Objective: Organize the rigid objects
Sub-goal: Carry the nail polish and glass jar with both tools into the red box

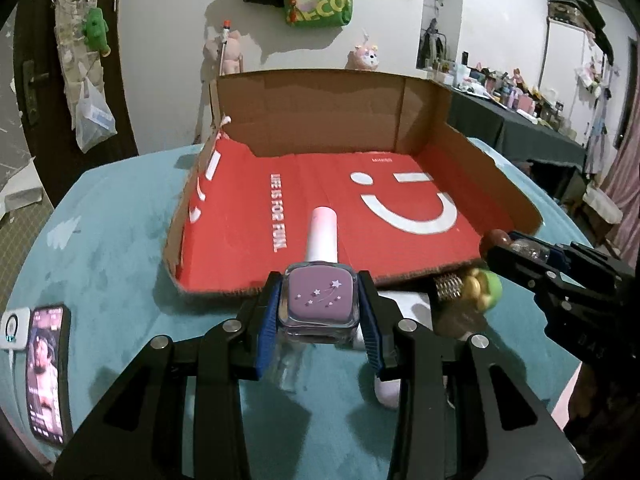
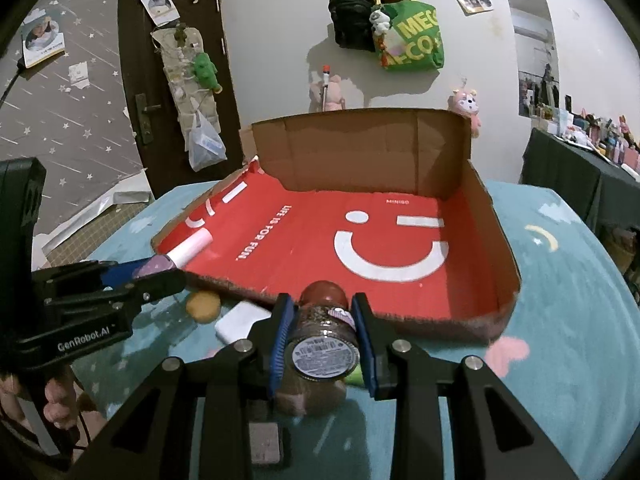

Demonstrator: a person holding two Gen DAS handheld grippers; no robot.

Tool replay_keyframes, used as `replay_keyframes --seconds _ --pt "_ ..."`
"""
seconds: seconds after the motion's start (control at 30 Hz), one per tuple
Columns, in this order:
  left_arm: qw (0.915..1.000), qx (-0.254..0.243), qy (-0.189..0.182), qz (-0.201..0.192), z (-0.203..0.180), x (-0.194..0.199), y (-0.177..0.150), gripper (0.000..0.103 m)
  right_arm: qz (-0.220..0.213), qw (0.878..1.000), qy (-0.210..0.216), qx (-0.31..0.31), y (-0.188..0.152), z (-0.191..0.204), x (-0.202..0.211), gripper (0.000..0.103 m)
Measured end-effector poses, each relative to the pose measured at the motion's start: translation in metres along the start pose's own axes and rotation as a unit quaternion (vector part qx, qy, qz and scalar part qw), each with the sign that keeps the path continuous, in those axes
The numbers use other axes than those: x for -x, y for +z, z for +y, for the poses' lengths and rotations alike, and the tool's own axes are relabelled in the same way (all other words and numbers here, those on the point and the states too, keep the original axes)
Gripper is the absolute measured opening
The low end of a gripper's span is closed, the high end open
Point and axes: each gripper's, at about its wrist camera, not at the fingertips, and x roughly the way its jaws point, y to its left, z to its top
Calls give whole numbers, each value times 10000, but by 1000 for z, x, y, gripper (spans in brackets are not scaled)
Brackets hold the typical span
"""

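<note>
My left gripper [image 1: 319, 308] is shut on a lilac nail polish bottle [image 1: 318, 300] with a white-pink cap that points toward the open cardboard box [image 1: 400, 108]. The box has a red printed floor with a smiley face and nothing lies in it. My right gripper [image 2: 322, 340] is shut on a small clear jar [image 2: 324, 336] with a red lid and dark contents, its labelled base toward the camera. Both grippers hover just before the box's near edge. In the right wrist view the left gripper [image 2: 160, 270] comes in from the left with the bottle [image 2: 188, 250].
The box [image 2: 496, 216] lies on a round table with a teal cloth [image 1: 120, 240]. A phone [image 1: 46, 372] lies at the table's left edge. Loose items sit before the box: a yellow-brown ball [image 2: 203, 306], a white block [image 2: 240, 322], a grey block [image 2: 263, 444], a green-gold toy [image 1: 480, 292].
</note>
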Motion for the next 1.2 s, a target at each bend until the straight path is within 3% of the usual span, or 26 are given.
replay_keyframes --seconds 0.47,0.7,1.2 --pt "9998 -10 125 -128 21 -35 53 34 -53 9998 -128 156 47 -13 -28 33" --pt "9997 28 229 59 31 -67 66 34 -16 9995 -281 169 66 -22 -49 33" --pt "9961 181 201 839 45 -130 68 34 730 9960 -474 -174 72 -54 -115 33"
